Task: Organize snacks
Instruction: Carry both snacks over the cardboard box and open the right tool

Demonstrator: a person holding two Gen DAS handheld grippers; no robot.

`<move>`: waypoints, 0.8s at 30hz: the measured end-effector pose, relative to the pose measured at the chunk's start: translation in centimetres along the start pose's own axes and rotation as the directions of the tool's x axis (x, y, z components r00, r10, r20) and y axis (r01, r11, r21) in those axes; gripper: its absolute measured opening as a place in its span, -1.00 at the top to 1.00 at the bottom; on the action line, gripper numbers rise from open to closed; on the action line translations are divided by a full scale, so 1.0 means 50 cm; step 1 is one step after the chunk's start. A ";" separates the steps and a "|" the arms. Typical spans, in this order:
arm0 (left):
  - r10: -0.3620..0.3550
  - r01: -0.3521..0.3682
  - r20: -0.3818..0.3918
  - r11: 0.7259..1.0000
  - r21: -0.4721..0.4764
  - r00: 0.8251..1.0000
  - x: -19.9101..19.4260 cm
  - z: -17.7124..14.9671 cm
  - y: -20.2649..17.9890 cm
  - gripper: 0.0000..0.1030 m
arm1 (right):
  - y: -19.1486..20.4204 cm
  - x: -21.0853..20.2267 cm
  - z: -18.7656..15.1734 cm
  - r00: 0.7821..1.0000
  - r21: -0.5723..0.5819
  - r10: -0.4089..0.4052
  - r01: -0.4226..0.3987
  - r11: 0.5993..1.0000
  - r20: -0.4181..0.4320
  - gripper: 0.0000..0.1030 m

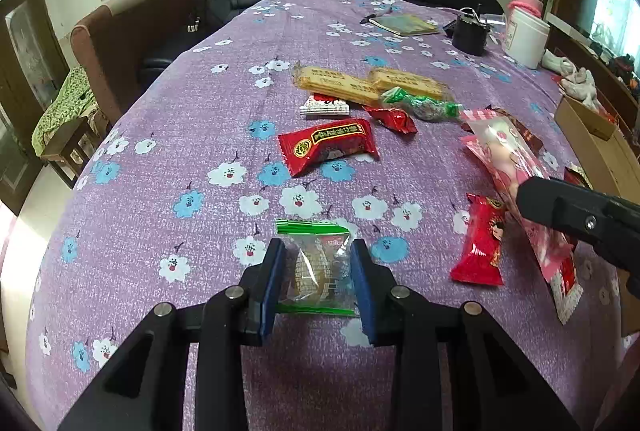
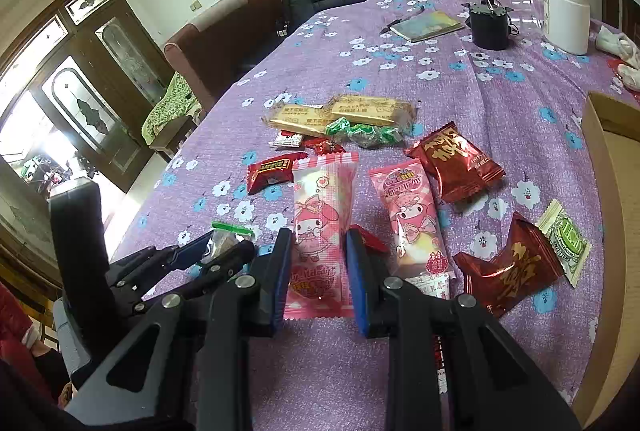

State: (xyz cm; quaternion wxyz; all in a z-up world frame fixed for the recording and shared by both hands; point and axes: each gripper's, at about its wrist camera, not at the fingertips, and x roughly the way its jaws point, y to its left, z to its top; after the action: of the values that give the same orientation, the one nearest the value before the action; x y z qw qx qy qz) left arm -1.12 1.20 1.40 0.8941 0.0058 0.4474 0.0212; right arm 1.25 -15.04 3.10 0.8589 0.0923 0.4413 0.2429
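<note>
Snack packets lie scattered on a purple flowered tablecloth (image 1: 200, 111). My left gripper (image 1: 317, 253) is shut on a clear packet with green edges (image 1: 316, 263), its blue pads pressing both sides; the right wrist view shows that gripper (image 2: 222, 251) low on the left. My right gripper (image 2: 318, 243) is shut on a pink cartoon-rabbit packet (image 2: 322, 207), which stretches away from the fingers. In the left wrist view the right gripper (image 1: 528, 197) comes in from the right with the pink packet (image 1: 504, 151) in it.
A second pink packet (image 2: 412, 227), two dark red packets (image 2: 456, 163) (image 2: 508, 267), a green-white sachet (image 2: 564, 243), a red packet (image 1: 328, 145), wafer packs (image 1: 340, 83) and a green candy (image 1: 424, 105) lie around. A cardboard box (image 2: 608, 191) stands right. A white tub (image 2: 566, 15), black pot (image 2: 490, 27) and notebook (image 2: 428, 25) sit far back.
</note>
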 end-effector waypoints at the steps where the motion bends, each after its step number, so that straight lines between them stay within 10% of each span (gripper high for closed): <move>1: -0.001 0.001 0.000 1.000 0.000 1.000 -0.001 -0.001 0.000 0.36 | 0.000 -0.001 0.000 1.000 -0.001 0.000 0.000 1.000 0.002 0.43; 15: -0.032 0.032 0.017 0.999 0.022 0.999 -0.023 0.009 -0.028 0.36 | -0.036 -0.031 0.018 0.999 0.052 -0.013 0.011 0.999 0.032 0.43; 24: -0.155 0.151 0.038 0.984 0.098 0.987 -0.052 0.057 -0.122 0.36 | -0.201 -0.142 0.064 0.980 0.294 -0.141 0.095 0.951 0.138 0.44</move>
State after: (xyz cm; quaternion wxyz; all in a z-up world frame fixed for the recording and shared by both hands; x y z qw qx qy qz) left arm -0.22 -4.99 5.02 0.9017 0.0146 0.4266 -0.0689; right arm 3.69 -27.09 6.30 0.8817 0.2079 0.4072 0.1166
